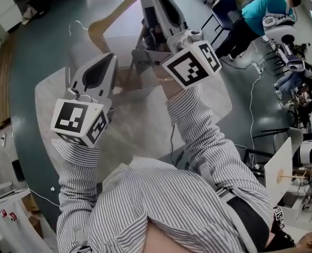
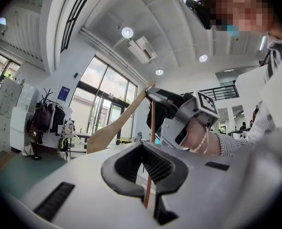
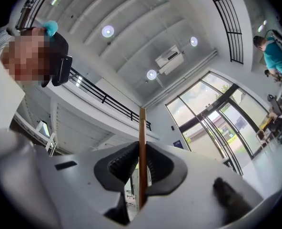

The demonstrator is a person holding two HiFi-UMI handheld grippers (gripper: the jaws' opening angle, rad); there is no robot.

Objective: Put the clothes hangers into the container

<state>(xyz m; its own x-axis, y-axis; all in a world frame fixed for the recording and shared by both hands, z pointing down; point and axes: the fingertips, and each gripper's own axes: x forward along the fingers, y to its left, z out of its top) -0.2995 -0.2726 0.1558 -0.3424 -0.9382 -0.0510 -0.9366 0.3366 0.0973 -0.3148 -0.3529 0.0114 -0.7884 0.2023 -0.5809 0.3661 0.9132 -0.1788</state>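
My left fingers and right fingers both pinched the hanger by its thin bar, so pulling unevenly could have twisted it loose or cracked it.

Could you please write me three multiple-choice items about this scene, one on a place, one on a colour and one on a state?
1. Where is the wooden hanger? A flat on the floor; B on a coat rack; C held up in the air.
2. What colour top does the person in the background wear? A teal; B red; C yellow.
3. How does the right hand-held gripper stand? A open and empty; B shut on the hanger's thin rod; C shut on a cloth.
Answers: 1 C, the left gripper view shows it raised against the ceiling; 2 A, the head view shows a teal top; 3 B, the right gripper view shows the rod clamped between the pads.
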